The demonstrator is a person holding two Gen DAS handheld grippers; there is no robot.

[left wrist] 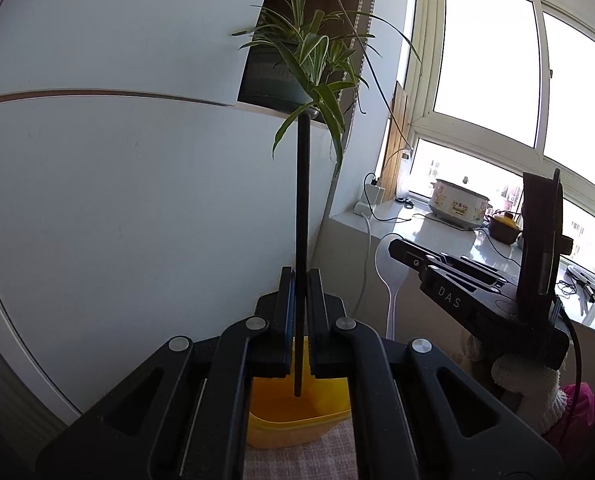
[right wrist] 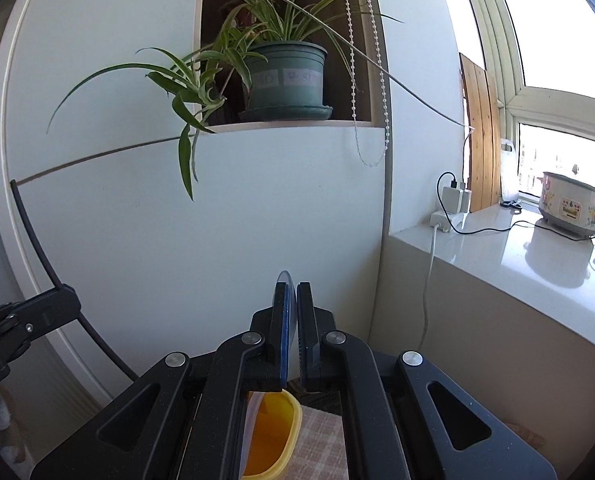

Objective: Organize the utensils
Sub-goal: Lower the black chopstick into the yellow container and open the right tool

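My left gripper (left wrist: 300, 280) is shut on a thin black chopstick (left wrist: 302, 200) that stands upright, its lower end hanging over a yellow container (left wrist: 297, 416). The chopstick also shows in the right wrist view (right wrist: 37, 248) at the left, held by the left gripper (right wrist: 63, 294). My right gripper (right wrist: 292, 292) is shut on a translucent white plastic spoon (right wrist: 287, 280), seen edge-on between the jaws, above the same yellow container (right wrist: 275, 436). In the left wrist view the right gripper (left wrist: 395, 246) holds the white spoon (left wrist: 391, 276), bowl up, to the right.
The container stands on a checked cloth (left wrist: 297, 460). A white cabinet (left wrist: 137, 200) faces me, with a potted spider plant (right wrist: 283, 76) in its niche. To the right is a white sill (right wrist: 537, 264) with a rice cooker (right wrist: 569, 208), chargers and cables.
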